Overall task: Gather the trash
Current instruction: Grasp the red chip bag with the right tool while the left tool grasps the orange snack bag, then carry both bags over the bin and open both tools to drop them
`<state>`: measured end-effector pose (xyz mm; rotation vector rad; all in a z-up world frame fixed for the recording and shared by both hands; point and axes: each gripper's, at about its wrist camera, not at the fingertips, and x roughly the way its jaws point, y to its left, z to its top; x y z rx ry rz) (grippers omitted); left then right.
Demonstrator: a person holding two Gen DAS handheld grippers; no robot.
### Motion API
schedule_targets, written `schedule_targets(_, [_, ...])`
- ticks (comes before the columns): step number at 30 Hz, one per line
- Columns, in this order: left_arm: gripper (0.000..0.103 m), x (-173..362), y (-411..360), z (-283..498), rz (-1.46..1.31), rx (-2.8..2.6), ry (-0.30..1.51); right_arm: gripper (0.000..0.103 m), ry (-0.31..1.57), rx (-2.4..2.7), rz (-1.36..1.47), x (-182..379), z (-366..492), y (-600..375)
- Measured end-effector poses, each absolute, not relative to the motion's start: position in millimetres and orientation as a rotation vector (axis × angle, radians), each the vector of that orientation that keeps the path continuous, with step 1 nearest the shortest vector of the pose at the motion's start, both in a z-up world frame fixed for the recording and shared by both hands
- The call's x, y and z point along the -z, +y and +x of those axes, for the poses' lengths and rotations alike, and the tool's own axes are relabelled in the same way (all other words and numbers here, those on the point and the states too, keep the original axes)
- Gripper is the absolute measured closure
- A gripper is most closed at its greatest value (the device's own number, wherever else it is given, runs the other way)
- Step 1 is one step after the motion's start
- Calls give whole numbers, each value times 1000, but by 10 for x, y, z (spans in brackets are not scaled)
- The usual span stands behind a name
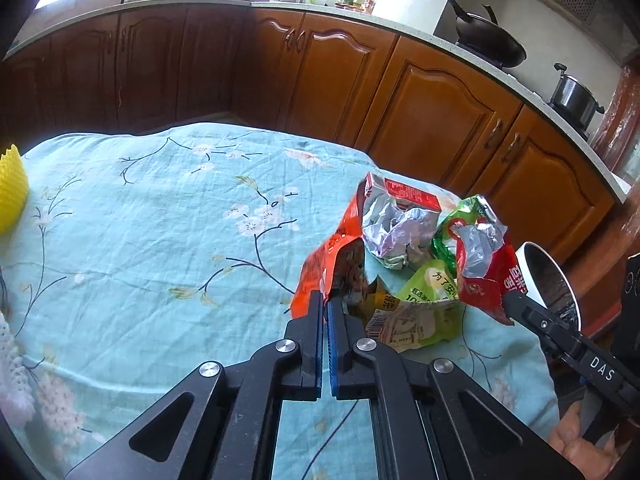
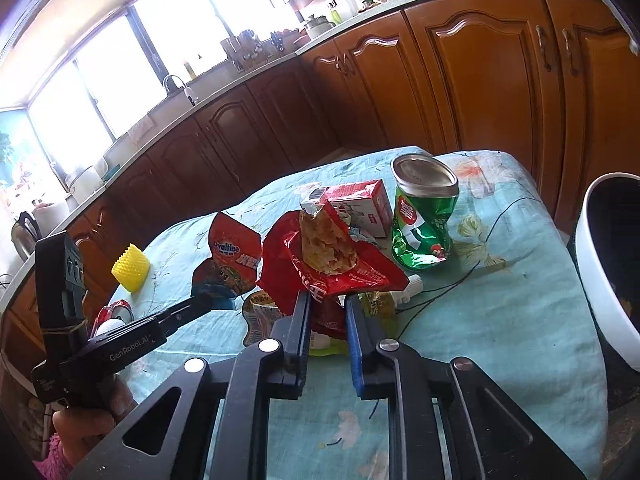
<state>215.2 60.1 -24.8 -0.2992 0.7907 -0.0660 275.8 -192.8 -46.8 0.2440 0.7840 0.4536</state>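
Open turquoise floral tablecloth [image 1: 140, 240] left of the fingers; crumpled foil wrappers [image 1: 396, 232], dented green can [image 2: 424, 224] and white bin [image 2: 608, 264] crowding ahead and right.

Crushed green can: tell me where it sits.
In the right wrist view the crushed green can stands right of centre on the tablecloth, beside the red carton.

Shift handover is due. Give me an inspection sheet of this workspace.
Surface: table under a teal floral cloth.
Job's things: orange wrapper, red wrapper, crushed green can, red carton, green-yellow packet, white bin at the table's right edge.
Clutter: yellow spiky cup.
Grippers: left gripper shut on the orange wrapper; right gripper pinching the red wrapper.
Cables: thin dark cord across the cloth.
Surroundings: wooden cabinets, wok and pot on the counter.
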Motion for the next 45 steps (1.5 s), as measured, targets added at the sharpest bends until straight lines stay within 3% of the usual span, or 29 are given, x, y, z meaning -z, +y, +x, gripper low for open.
schedule_targets(18, [102,-39,-73,1762,-233,265,754,87,713,-314,300,272,2167,-2796])
schedule_targets(45, [102,-44,-1265,2173,-123,456,772,87,680,-133,389,335,2002,-3849])
